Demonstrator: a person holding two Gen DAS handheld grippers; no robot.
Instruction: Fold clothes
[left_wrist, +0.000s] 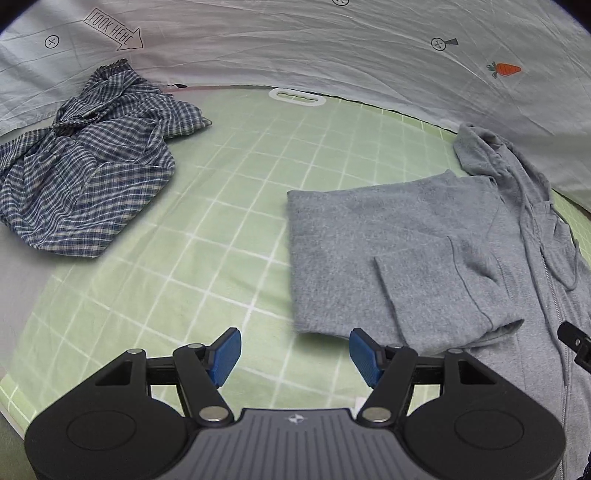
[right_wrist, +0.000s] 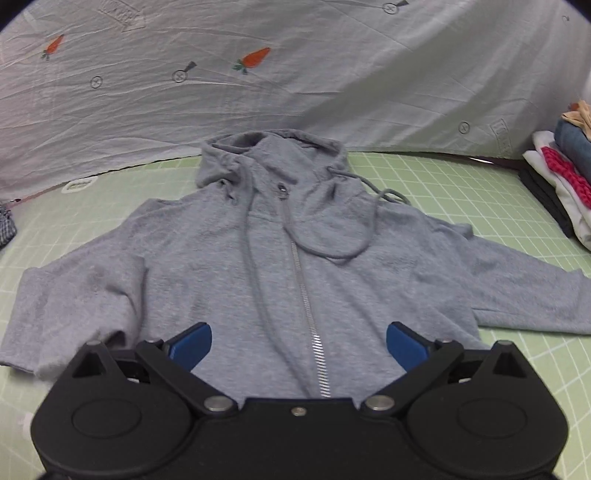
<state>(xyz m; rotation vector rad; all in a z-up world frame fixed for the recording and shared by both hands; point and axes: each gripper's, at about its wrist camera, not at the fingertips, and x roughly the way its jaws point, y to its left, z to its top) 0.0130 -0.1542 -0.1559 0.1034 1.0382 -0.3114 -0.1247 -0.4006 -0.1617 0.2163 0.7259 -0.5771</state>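
The left gripper (left_wrist: 295, 354) has its blue fingers (left_wrist: 225, 354) spread wide, holding nothing above the green grid mat (left_wrist: 229, 192). The right gripper (right_wrist: 299, 347) is equally wide and empty over one grey zip hoodie (right_wrist: 229, 266) lying flat, one sleeve folded in. One crumpled plaid shirt (left_wrist: 85, 173) lies apart. One stack of folded clothes (right_wrist: 565, 184) sits at the mat's edge.
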